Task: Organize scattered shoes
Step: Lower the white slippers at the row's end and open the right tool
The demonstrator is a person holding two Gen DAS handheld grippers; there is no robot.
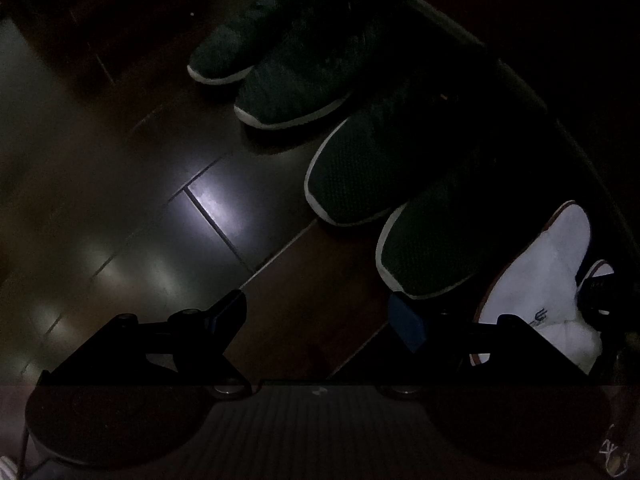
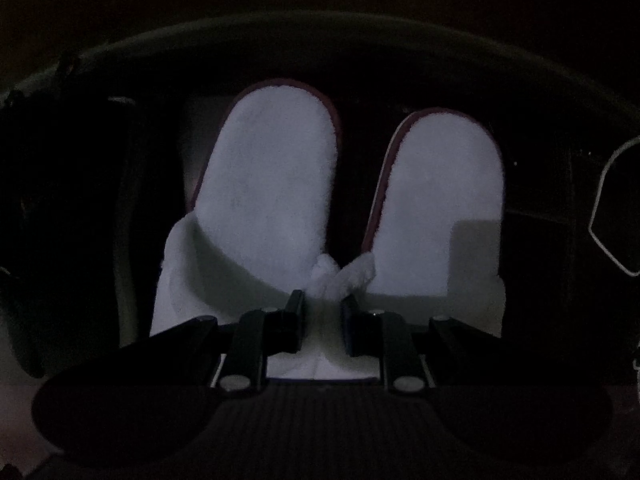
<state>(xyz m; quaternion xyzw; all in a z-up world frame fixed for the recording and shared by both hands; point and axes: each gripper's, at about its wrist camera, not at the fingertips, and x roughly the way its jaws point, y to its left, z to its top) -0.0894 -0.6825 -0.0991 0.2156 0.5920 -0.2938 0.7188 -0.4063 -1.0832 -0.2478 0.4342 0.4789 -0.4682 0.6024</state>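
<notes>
The left tongs (image 1: 318, 312) are hovering low over the wooden floor (image 1: 160, 200), fingers spread wide apart and gripping nothing; bare boards are showing between them. Ahead and to their right, four dark sneakers are sitting in a diagonal row, toes toward the open floor: the far sneaker (image 1: 228, 44), the second sneaker (image 1: 304, 76), the third sneaker (image 1: 360, 168) and the near sneaker (image 1: 432, 248), each touching or just beside the next. The floor to the left of the row is lying open.

The right tongs (image 2: 320, 312) are pointing level at two white slippers — the left slipper (image 2: 272, 176) and the right slipper (image 2: 436, 200) — and are pinching the bunched inner edges of both uppers together. The slippers are standing side by side, heels away, fanning apart beyond the grip. One white slipper (image 1: 548, 268) is also showing at the right edge of the left camera, just beside the near sneaker. Surroundings beyond the slippers are too dark to make out.
</notes>
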